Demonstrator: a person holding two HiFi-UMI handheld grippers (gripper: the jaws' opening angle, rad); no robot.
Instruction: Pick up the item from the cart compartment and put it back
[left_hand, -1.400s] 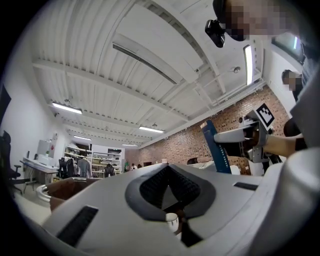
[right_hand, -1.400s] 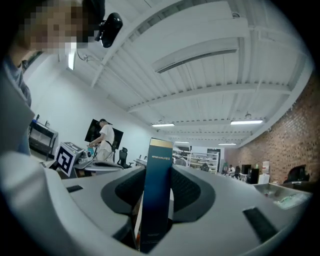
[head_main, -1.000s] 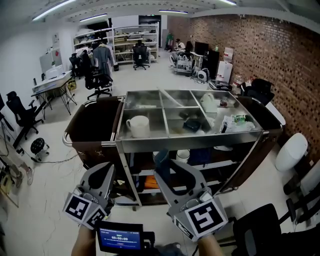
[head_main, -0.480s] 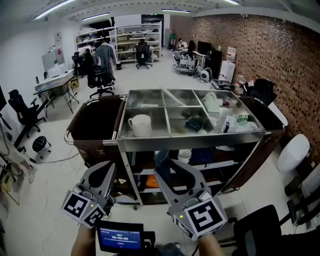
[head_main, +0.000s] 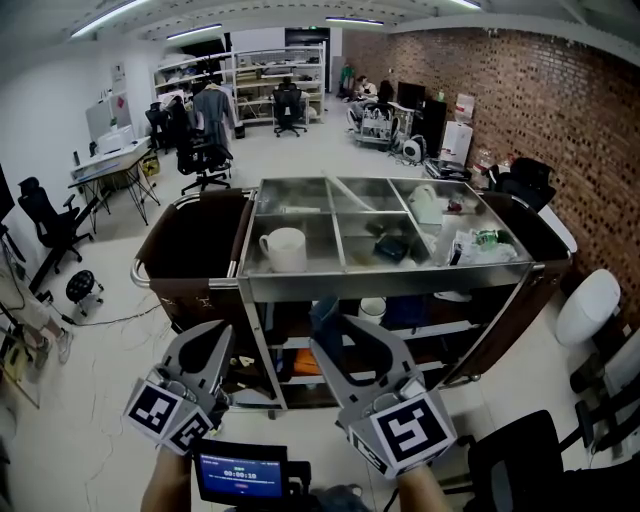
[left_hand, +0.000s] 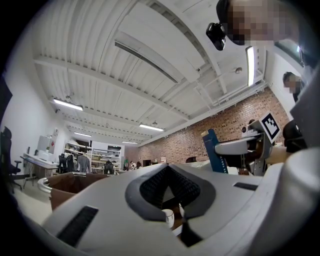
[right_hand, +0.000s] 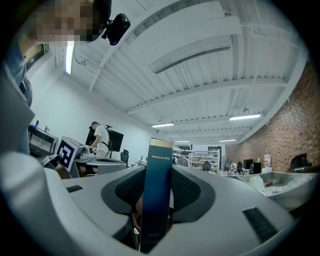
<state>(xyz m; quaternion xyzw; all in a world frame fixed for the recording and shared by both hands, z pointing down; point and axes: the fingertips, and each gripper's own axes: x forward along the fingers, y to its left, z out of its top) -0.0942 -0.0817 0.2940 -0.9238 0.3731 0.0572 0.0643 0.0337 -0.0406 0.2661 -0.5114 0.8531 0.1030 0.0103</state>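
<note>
Pale workshop flooring (head_main: 100, 400) is seen around a steel cart (head_main: 390, 283) whose top is divided into compartments. A brick wall (head_main: 560, 90) is seen at 2 o'clock and shelving (head_main: 265, 75) at 12 o'clock.

A white mug (head_main: 285, 248) is stood in the front left compartment. A dark item (head_main: 390, 247) is laid in the front middle one, and pale packets (head_main: 470, 245) are heaped at the right end. A brown bag (head_main: 190, 240) is hung on the cart's 9 o'clock side.

Both grippers are held low at 6 o'clock from the cart, pointed towards its lower shelves. The right gripper (right_hand: 157, 172) is closed partway on a tall dark blue box (right_hand: 156, 200), which is gripped upright between the pads. The box is thus found outside the compartments, in front of the cart and below its top rim.

The left gripper (left_hand: 167, 170) is carried at 9 o'clock of the right one. Its jaw tips are brought together and nothing is gripped. A small white cup (left_hand: 168, 217) is glimpsed beyond the pads.
</note>
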